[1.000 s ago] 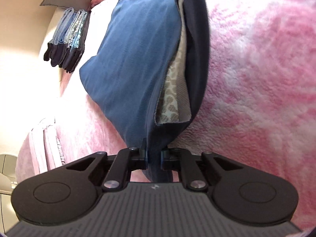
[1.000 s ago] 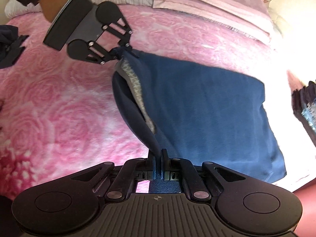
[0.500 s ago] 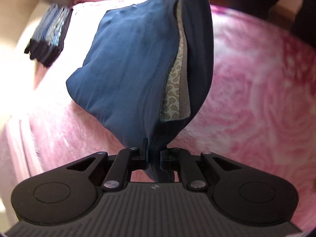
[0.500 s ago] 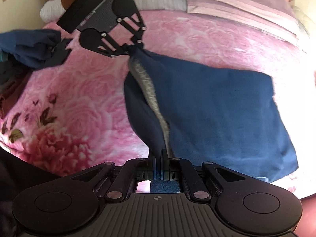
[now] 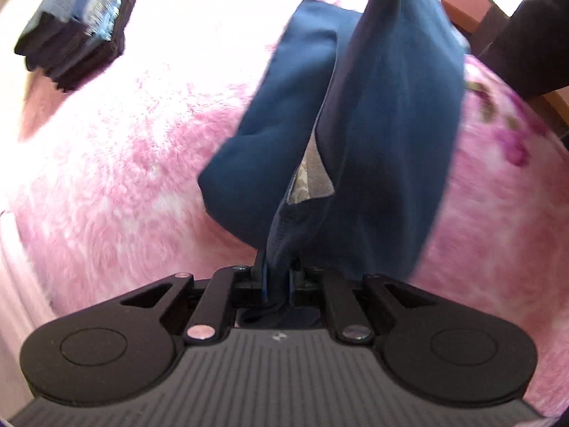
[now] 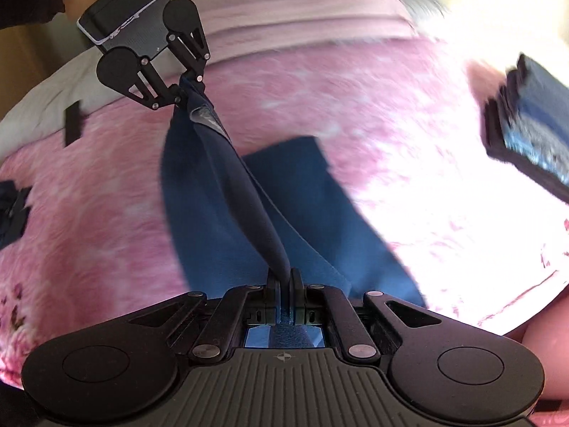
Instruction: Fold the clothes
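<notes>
A navy blue garment [image 5: 373,135] with a pale patterned lining hangs above the pink floral blanket [image 5: 117,163], stretched between my two grippers. My left gripper [image 5: 277,274] is shut on one bunched corner of it. The right gripper [image 6: 284,277] is shut on the other corner, and the taut edge of the blue garment [image 6: 199,213] runs from it up to the left gripper [image 6: 183,96], which a hand holds at the upper left. The lower part of the cloth still rests on the blanket.
A stack of folded dark and blue clothes [image 5: 74,25] lies on the bed, seen at the right edge as the folded stack [image 6: 530,131] in the right wrist view. Pink pillows [image 6: 302,7] sit at the head. Dark clothing [image 6: 14,210] lies at the left.
Both grippers have lifted the garment off the blanket and swung it towards the folded stack. The cloth that lay spread flat now hangs doubled between them.
</notes>
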Action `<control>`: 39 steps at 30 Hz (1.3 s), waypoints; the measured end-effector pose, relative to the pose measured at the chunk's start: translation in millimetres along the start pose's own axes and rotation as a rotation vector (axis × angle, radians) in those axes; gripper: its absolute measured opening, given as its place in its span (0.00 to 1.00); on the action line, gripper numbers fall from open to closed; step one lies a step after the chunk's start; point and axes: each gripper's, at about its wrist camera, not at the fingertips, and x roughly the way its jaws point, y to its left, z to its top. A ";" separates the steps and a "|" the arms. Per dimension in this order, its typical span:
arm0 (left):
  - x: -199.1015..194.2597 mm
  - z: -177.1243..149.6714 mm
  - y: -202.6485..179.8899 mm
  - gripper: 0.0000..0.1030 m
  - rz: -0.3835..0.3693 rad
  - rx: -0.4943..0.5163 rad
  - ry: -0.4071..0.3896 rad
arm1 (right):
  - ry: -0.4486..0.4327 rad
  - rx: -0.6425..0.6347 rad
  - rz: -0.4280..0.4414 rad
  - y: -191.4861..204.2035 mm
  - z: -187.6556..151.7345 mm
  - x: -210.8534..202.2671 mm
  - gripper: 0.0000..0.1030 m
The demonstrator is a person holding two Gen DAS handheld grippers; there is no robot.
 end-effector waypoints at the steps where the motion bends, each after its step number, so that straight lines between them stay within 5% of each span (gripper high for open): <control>1: 9.9 8.7 15.4 0.08 -0.019 -0.005 0.008 | 0.011 0.016 0.005 -15.8 1.7 8.3 0.02; 6: 59.4 51.7 91.0 0.08 -0.112 -0.031 0.046 | 0.061 0.107 0.041 -73.9 -3.0 43.5 0.02; 12: 101.9 57.5 118.9 0.11 -0.204 -0.091 0.069 | 0.111 0.286 0.109 -118.6 -10.7 76.0 0.02; 24: 4.0 30.6 73.0 0.06 -0.103 0.005 -0.087 | 0.110 0.247 0.248 -97.1 -33.6 59.7 0.03; 26: -3.0 30.0 65.5 0.06 -0.084 0.040 -0.092 | 0.100 0.250 0.225 -96.2 -30.9 64.0 0.16; 28: -5.6 28.9 62.3 0.06 -0.073 0.045 -0.096 | 0.088 0.235 0.195 -97.5 -26.2 75.1 0.62; 39: -29.2 10.6 32.4 0.06 -0.068 0.052 -0.107 | 0.095 0.193 0.296 -110.9 -20.7 121.9 0.64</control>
